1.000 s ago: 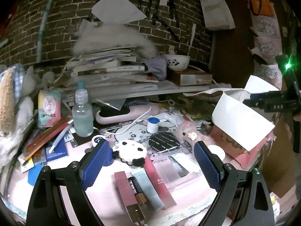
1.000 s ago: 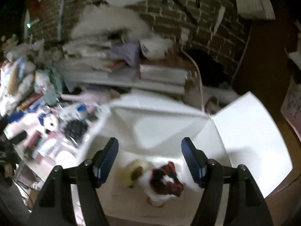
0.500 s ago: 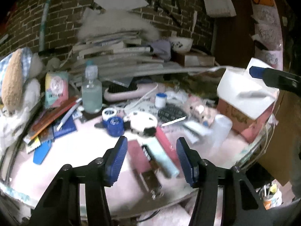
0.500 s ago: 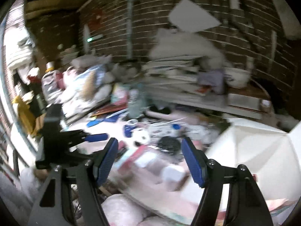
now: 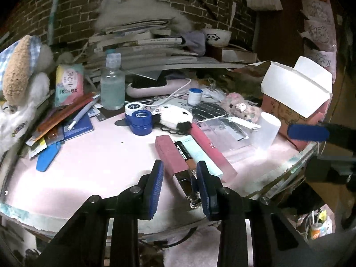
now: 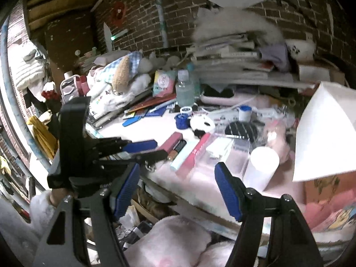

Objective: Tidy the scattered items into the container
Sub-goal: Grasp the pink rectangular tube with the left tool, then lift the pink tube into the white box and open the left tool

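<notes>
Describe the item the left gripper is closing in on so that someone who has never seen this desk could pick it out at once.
On the pink tabletop, four slim cosmetics lie side by side near the front edge, ahead of the left gripper. The target is the leftmost one, a dusty-rose lipstick box with a shiny metallic near end between the fingers. Unlike the black-labelled tube, mint tube and longer pink box, it is short, squared and mauve.

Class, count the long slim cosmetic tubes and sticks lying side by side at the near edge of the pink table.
4: a dusty pink stick leftmost, a black-capped tube, a pale mint tube, and a long pink stick rightmost. The left tongs straddle the nearest; more may be hidden.
</notes>
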The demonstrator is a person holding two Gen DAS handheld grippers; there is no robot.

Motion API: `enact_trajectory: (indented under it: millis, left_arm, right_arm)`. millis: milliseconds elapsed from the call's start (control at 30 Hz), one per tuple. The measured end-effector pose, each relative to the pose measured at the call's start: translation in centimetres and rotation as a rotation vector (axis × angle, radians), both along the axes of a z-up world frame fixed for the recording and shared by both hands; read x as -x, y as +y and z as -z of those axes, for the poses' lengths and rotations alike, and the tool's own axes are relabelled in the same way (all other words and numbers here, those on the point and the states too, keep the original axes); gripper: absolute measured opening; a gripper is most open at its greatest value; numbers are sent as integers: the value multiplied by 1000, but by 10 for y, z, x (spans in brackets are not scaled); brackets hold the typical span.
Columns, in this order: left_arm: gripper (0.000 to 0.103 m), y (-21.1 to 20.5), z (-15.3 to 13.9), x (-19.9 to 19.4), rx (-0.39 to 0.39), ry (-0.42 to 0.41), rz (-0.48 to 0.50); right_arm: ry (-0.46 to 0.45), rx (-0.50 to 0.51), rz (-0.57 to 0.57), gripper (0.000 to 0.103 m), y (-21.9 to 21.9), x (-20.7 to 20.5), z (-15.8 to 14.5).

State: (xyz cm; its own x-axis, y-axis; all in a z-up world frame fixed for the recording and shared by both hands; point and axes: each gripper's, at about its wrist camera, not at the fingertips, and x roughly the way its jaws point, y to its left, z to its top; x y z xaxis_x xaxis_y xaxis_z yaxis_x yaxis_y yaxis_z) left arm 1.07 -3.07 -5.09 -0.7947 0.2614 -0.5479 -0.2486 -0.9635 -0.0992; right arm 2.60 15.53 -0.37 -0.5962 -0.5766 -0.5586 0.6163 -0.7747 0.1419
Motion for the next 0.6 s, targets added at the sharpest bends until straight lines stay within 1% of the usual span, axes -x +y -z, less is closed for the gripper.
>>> enact_trajectory:
  millis: [67,167,333,400,433,500,533,600]
  left_arm:
    - [26,-2,0,3,27,12,-40]
    - [26,-2,1,7,50,-9,-67]
    - [26,3,6,6,62,-17,-40]
    - [25,6,9,9,77,-22,-51]
    - [23,6,9,10,80,-19,-59]
    - [16,5,9,13,72,-20,-71]
    - [13,4,9,15,68,-22,-78]
    - [13,2,9,18,61,-23,-88]
  right_arm:
    - [-8,-1,5,67,0,0,4]
    - [-15,1,5,67,1,0,6]
    - [-18,8,9,67,3,1,8]
    - [-26,13,10,67,4,3,9]
    - [-27,15,12,67,5,4,10]
    - [-26,15,19,67,5,4,12]
    - [-24,16,22,68,6,4,14]
    - [-25,22,28,68,7,4,16]
